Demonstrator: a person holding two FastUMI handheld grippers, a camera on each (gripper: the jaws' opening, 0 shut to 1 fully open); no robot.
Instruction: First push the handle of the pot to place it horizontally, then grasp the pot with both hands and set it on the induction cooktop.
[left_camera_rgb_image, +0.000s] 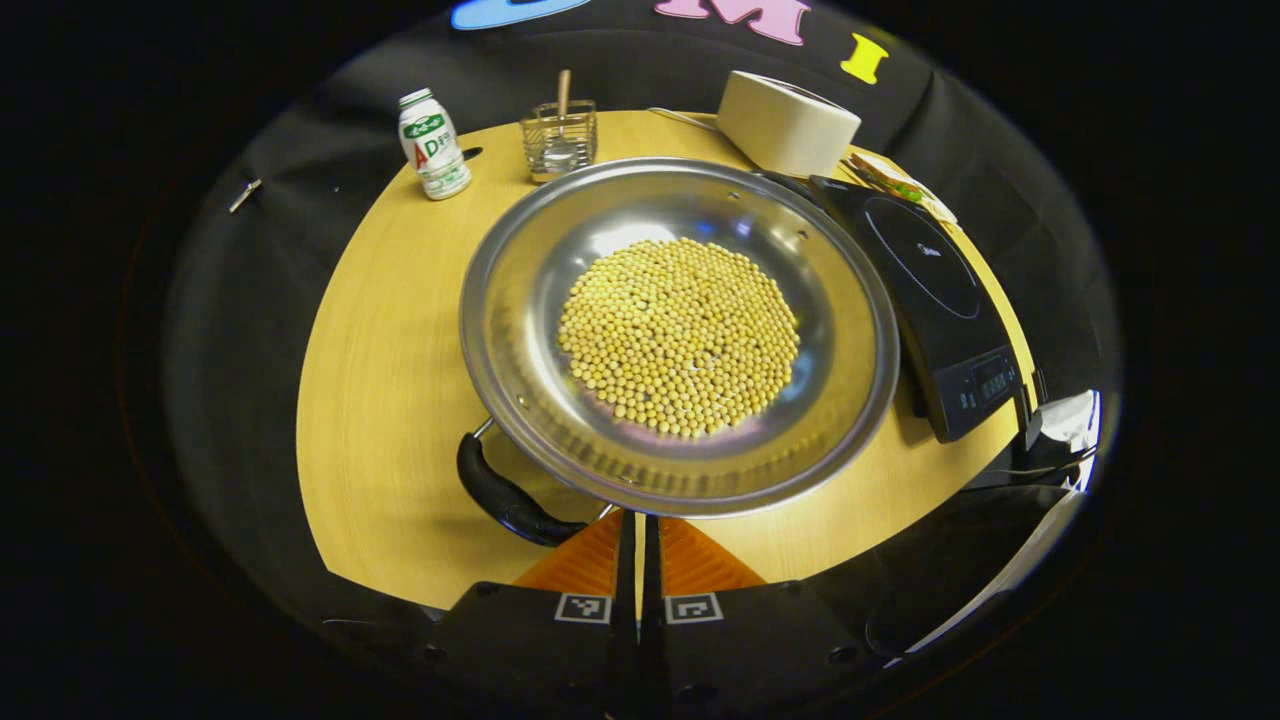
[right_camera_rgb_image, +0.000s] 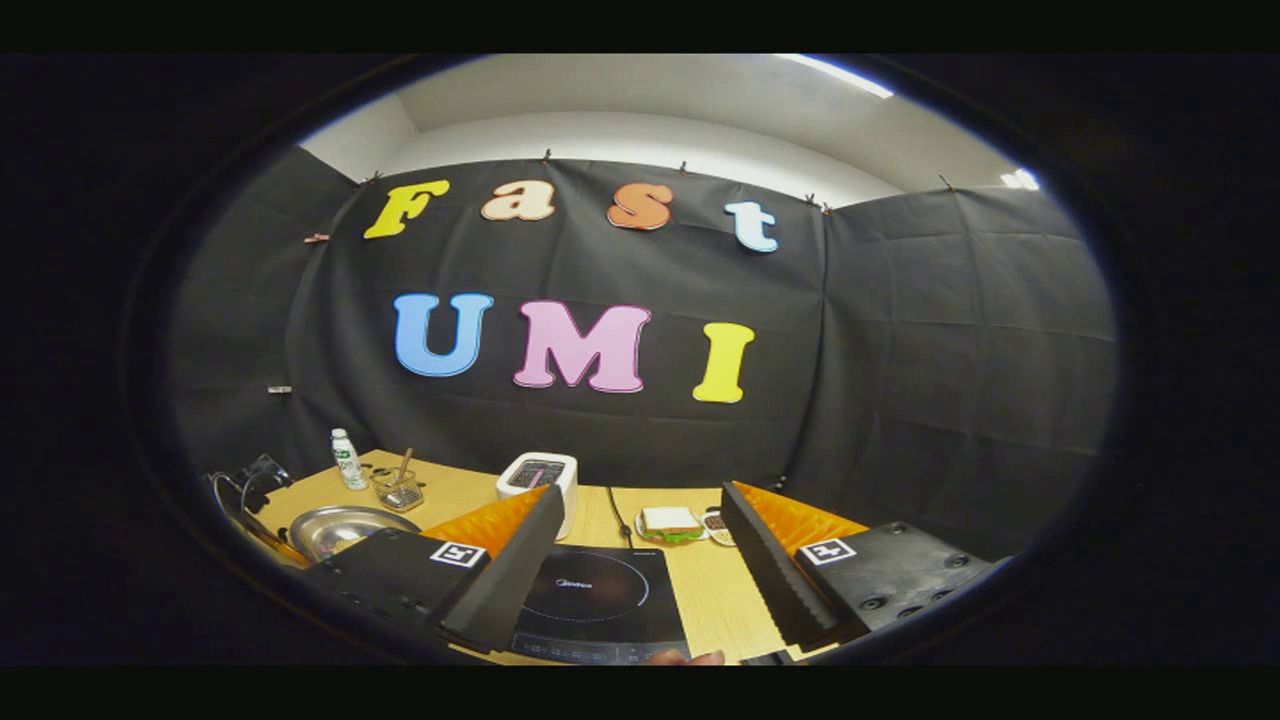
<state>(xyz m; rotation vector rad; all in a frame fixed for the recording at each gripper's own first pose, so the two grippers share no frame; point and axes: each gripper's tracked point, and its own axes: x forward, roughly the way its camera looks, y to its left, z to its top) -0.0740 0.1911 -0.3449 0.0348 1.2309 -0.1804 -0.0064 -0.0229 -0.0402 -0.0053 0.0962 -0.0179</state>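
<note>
wide steel pot (left_camera_rgb_image: 680, 335) of yellow beans left of black induction cooktop (left_camera_rgb_image: 940, 300)
left gripper (left_camera_rgb_image: 637, 545) fingers pressed together near black handle (left_camera_rgb_image: 510, 495); right gripper (right_camera_rgb_image: 640, 560) fingers spread

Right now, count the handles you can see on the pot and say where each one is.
1. A dark handle sits at the near-left rim of the pot, beside the left gripper. A far-side handle may be hidden behind the rim.

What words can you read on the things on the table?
"Midea": faint, on the glass top of the black induction cooktop.
White plastic bottle: the print on its green label is too small and curved to read surely.
Cooktop's control panel: too blurred to read.
White box: the marks on its top panel are too small to read.
</note>
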